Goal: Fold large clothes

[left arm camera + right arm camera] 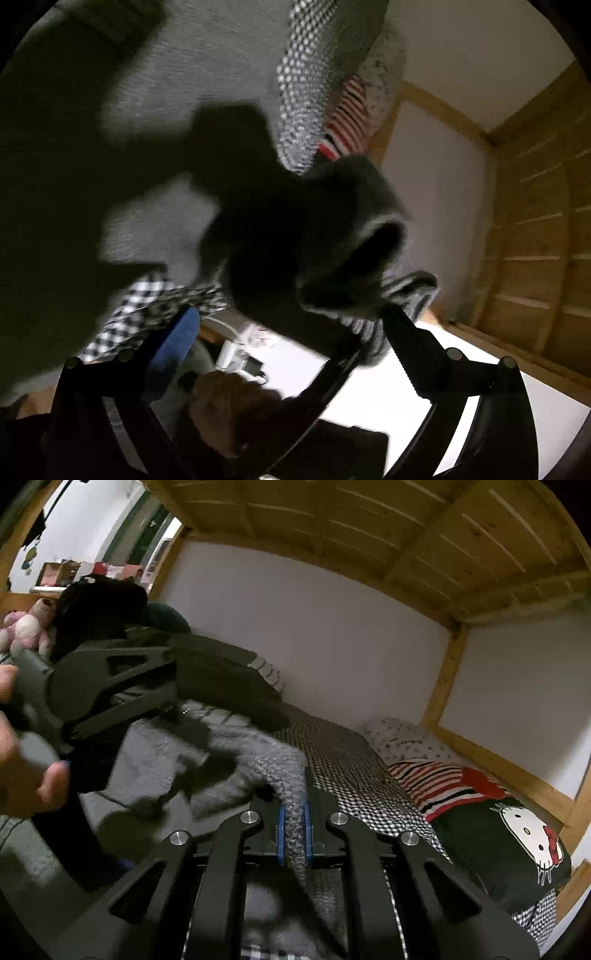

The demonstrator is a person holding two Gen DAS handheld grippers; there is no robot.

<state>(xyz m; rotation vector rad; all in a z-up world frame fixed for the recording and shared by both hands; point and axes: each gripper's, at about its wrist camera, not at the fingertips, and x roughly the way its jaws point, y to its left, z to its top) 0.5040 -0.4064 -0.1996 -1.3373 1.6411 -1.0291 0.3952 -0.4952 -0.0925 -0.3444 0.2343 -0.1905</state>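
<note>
A large grey fuzzy knit garment [236, 753] lies spread on the bed. My right gripper [294, 827] is shut on a fold of its grey fabric, pinched between the blue pads [282, 830]. My left gripper [291, 317] has its fingers wide apart, the blue-padded finger [177, 339] at left and the black finger [406, 332] at right; a dark sleeve with a striped cuff [369, 258] drapes over the right finger. The left gripper also shows in the right wrist view [110, 679], held in a hand, with dark fabric hanging from it.
A checked bedsheet [351, 760], a striped pillow [436, 779] and a Hello Kitty cushion [517, 834] lie toward the bed's head. Wooden bunk slats [369, 524] hang overhead. A pink plush toy [26, 627] sits at left. A wooden bed frame [535, 221] borders the wall.
</note>
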